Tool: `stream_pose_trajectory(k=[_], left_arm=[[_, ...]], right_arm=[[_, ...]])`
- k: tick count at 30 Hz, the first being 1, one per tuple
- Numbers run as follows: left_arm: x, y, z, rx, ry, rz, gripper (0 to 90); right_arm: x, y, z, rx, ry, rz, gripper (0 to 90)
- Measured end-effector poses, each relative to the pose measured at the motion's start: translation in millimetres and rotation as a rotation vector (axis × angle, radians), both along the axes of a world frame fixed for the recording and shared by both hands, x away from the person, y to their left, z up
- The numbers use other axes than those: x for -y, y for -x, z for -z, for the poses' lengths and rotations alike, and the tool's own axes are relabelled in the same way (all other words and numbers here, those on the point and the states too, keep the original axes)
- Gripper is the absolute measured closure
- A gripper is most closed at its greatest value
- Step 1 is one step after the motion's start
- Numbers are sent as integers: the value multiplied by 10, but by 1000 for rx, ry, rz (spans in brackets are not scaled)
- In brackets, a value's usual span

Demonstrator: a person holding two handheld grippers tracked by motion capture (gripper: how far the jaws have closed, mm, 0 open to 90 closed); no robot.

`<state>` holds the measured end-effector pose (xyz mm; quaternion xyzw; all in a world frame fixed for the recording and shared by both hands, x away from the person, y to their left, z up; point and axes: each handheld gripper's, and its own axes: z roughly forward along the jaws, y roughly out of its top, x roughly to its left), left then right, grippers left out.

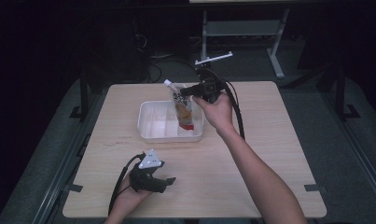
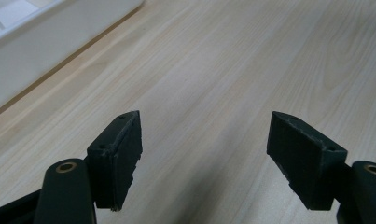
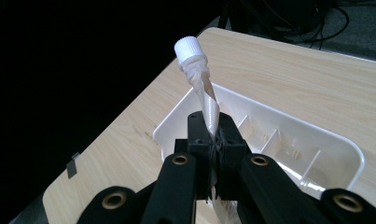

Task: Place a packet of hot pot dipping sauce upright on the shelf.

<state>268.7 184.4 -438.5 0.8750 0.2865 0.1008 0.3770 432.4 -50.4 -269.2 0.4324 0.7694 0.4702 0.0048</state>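
— Right, our right gripper (image 3: 215, 142) has its jaws pinched tight on the spouted pouch (image 1: 183, 108), just below the neck, and the white screw cap (image 3: 189, 48) pokes up past the pads. From above, the pouch hangs over the right part of the white plastic tray (image 1: 147, 134), its red bottom edge low inside the walls; we can't tell whether it touches the floor.

— So how do we handle it well?

— We judge the grip is on thin, crumpled film, so we should keep the squeeze steady and avoid swinging the pouch, or it may slide through the pads. If we are setting it in, we lower straight down until the base rests, then let go. If we are lifting it out, we clear the rim before moving sideways.

— And our other hand?

— Our left gripper (image 1: 153, 179) sits near the front edge of the wooden table (image 1: 269, 154), well apart from the tray, jaws spread wide with nothing between them, just bare wood below. It could steady the tray wall if the tray shifts.

— What's in the tray?

— We see low moulded dividers (image 3: 269, 140) on its floor and, apart from the pouch, nothing else.
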Motion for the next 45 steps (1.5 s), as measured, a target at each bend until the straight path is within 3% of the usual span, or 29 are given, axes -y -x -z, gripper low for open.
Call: stream_pose_trajectory(k=[18,27,37,45], left_arm=[[-12,26,-12,14,-2,-1,258],[-35,49,-26,19,5,-3,256],[-33,55,-26,19,2,-1,255],[-24,59,-24,23,2,2,255]], right_arm=[[-370,-233,137,18,34,71,866],[-477,-351,271,-9,36,100,865],[-610,-412,365,-29,10,118,865],[-687,-435,436,-41,19,131,861]])
